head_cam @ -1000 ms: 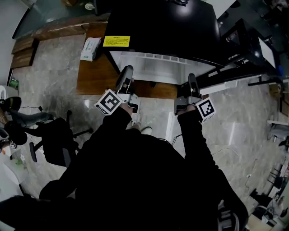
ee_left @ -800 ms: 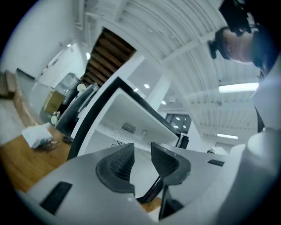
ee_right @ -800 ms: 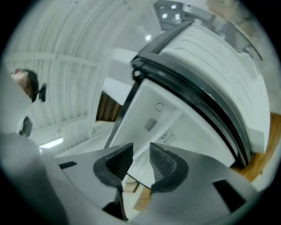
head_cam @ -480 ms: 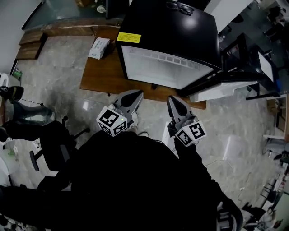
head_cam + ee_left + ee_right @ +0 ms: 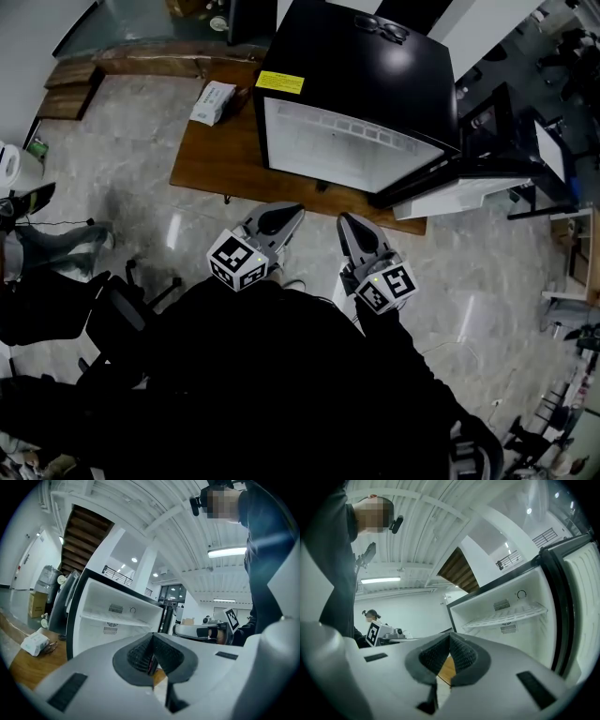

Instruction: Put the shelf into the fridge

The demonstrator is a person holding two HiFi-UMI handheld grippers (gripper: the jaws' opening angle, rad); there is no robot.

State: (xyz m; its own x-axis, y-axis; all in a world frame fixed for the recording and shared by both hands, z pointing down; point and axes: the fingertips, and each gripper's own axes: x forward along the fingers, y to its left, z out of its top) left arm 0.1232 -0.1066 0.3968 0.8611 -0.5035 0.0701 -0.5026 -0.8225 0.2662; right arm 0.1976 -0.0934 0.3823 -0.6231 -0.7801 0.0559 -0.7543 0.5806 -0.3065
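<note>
Left gripper (image 5: 292, 211) drawn back, wood platform (image 5: 211, 159), marble floor (image 5: 122, 197)

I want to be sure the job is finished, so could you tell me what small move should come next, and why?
Probably bring the right gripper to the door and begin swinging it shut. The shelf looks level inside the fridge, the door stands open at the right, and both that gripper and the left gripper are shut on nothing, clear of the fridge.
</note>
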